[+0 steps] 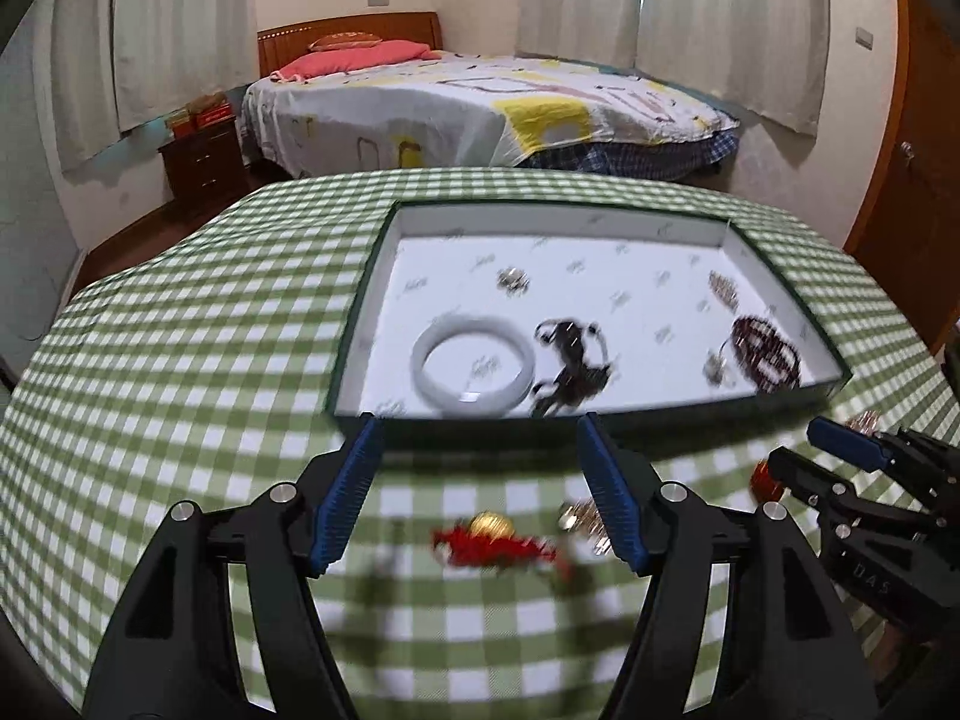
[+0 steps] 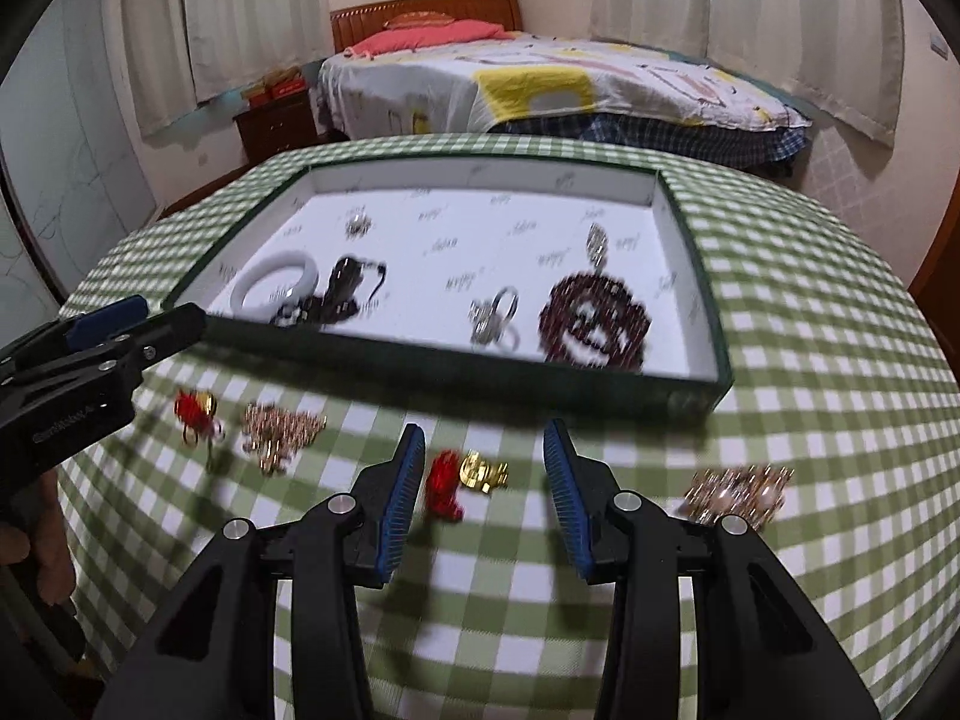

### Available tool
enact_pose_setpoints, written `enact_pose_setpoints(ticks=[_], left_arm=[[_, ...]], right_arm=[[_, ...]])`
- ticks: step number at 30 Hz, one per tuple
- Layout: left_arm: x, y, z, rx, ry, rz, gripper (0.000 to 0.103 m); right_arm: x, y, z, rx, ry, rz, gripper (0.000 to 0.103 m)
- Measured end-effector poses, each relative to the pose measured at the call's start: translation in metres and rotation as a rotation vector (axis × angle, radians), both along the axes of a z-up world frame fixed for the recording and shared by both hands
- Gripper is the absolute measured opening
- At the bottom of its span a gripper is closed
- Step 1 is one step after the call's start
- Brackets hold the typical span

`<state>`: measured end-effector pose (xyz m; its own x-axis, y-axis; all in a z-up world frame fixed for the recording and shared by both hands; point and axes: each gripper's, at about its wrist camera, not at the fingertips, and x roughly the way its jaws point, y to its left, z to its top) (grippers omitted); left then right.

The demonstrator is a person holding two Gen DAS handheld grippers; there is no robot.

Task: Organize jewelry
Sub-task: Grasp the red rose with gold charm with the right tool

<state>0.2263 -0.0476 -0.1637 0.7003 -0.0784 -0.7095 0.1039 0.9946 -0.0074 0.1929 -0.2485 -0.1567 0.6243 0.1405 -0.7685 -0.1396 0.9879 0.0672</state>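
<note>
Right gripper (image 2: 483, 489): jaws spread wide, holding nothing, low over the green-and-white checked tablecloth (image 2: 810, 360).
Between its fingers: a small red tassel charm with a gold bead (image 2: 465, 477), lying loose on the cloth, blurred.
Right of it: a pale gold, pearl-set brooch-like cluster (image 2: 735, 492).
Left of it: a heap of rose-gold chain (image 2: 279, 429), then a second red-and-gold charm (image 2: 195, 411).
Left gripper (image 1: 480, 489): also released and bare; that second charm (image 1: 498, 540) sits between its fingers.
Beyond both: a shallow dark-green box with white printed lining (image 2: 720, 384), holding a white bangle (image 2: 276, 288), a dark beaded tangle (image 2: 342, 297), a silver ring (image 2: 495, 318), a maroon beaded bracelet (image 2: 594, 321) and two small sparkly pieces.
Risk: each charm is small and limp, so I judge closing jaws could catch only tassel threads and let it slip.
Risk: the chain near the left gripper may snag and drag along.
Risk: the box's near wall could catch a low carry.
</note>
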Motion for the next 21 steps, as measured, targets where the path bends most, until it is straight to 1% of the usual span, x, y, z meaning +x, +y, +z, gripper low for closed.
enact_pose_setpoints(ticks=[8, 14, 17, 19, 21], left_arm=[[-0.006, 0.019, -0.011, 0.006, 0.039, 0.048, 0.066], [-0.006, 0.022, -0.014, 0.006, 0.049, 0.058, 0.066], [-0.007, 0.021, -0.016, 0.007, 0.053, 0.053, 0.066], [-0.007, 0.021, -0.017, 0.008, 0.057, 0.051, 0.066], [-0.007, 0.020, -0.019, 0.007, 0.062, 0.052, 0.066]], right_arm=[[0.008, 0.006, -0.010, -0.020, 0.028, 0.007, 0.041], [0.010, 0.004, -0.015, -0.027, 0.039, 0.013, 0.042], [0.008, 0.004, -0.015, -0.027, 0.036, 0.016, 0.037], [0.006, 0.002, -0.014, -0.021, 0.037, 0.019, 0.030], [0.004, 0.000, -0.014, -0.017, 0.038, 0.019, 0.029]])
